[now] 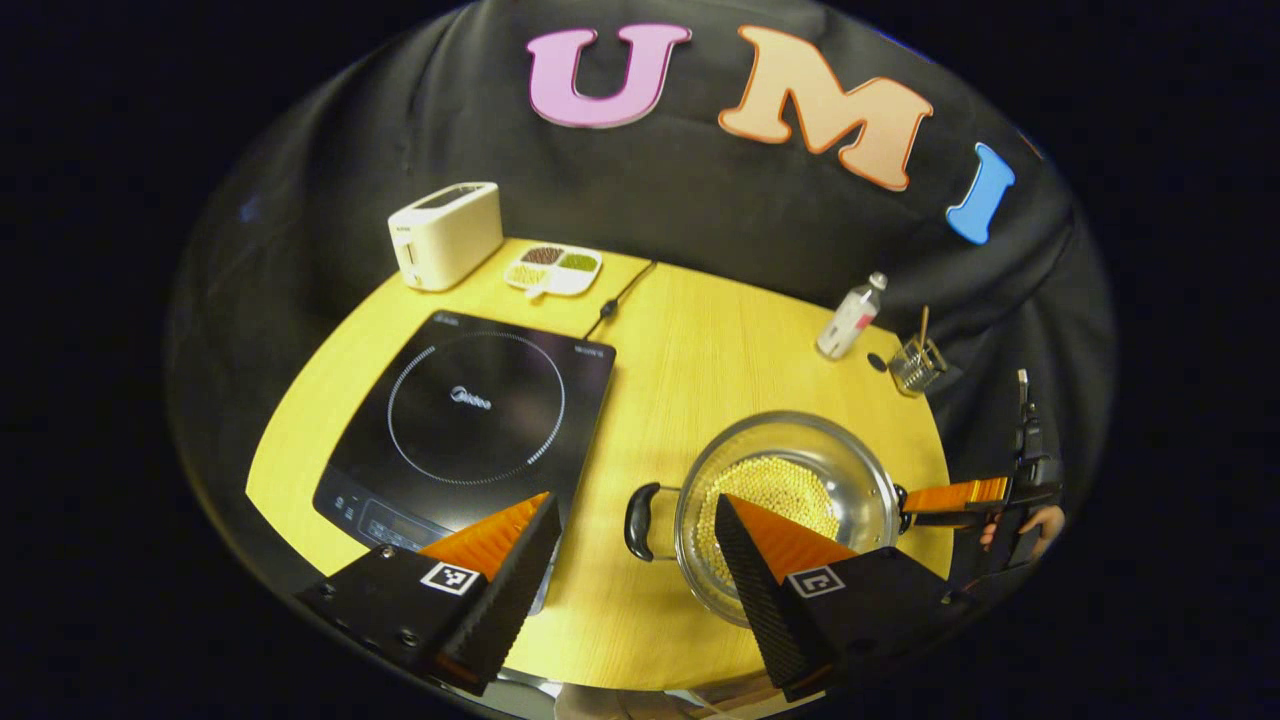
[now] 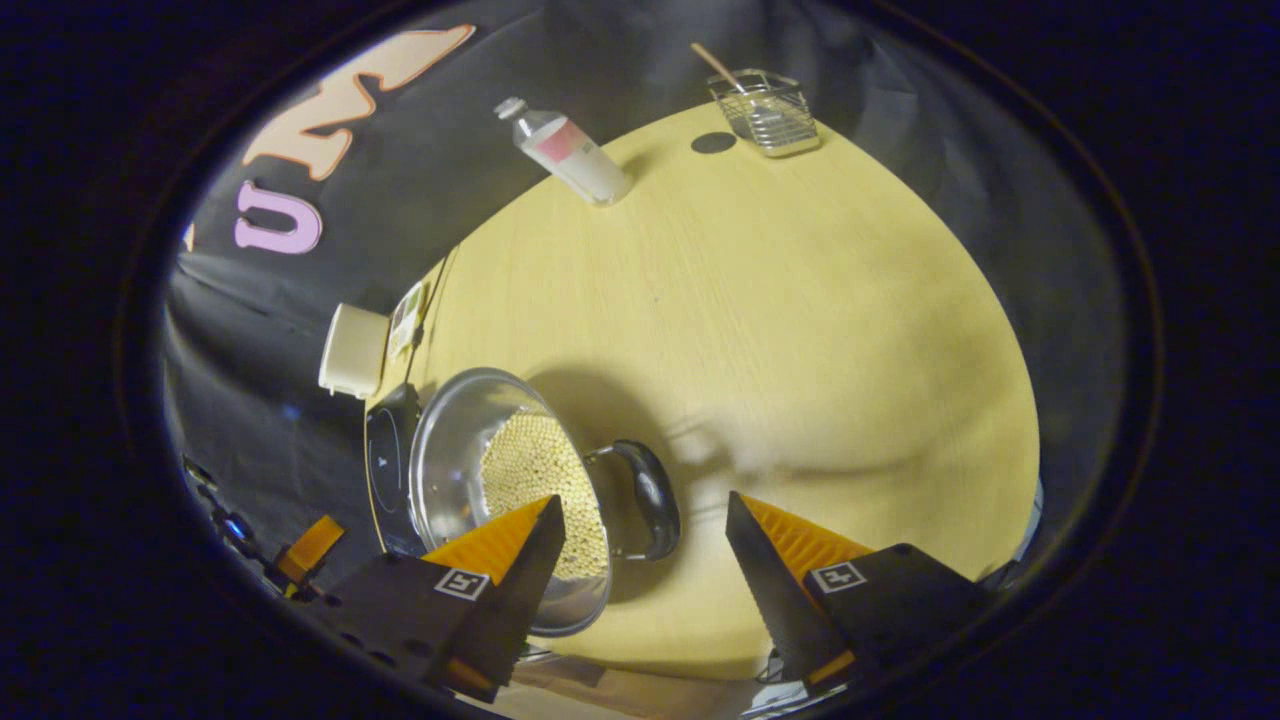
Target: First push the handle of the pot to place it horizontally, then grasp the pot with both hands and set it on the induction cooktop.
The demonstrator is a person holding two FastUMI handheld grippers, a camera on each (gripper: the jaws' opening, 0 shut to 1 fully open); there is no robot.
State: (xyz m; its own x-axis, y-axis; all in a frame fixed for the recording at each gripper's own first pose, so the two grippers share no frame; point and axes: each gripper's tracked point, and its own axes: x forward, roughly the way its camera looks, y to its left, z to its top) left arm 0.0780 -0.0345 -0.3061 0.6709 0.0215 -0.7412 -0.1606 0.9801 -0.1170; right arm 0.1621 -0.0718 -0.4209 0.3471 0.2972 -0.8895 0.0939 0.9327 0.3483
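With both our left gripper point(image 1: 635, 530) and right gripper point(image 2: 645, 530) spread wide and empty beside the pot point(image 1: 785, 505), which sits right of the cooktop point(image 1: 470, 425), an uneven two-sided lift could tip it and spill its beads point(image 1: 775, 495).

Silver pot point(image 1: 790, 500) (pale yellow beads inside), black cooktop point(image 1: 470, 420), yellow table point(image 1: 680, 330).

left hand-held gripper point(image 1: 635, 535) | wedge-shaped ribbed fingers | black bodies | square black-and-white marker tags | screws
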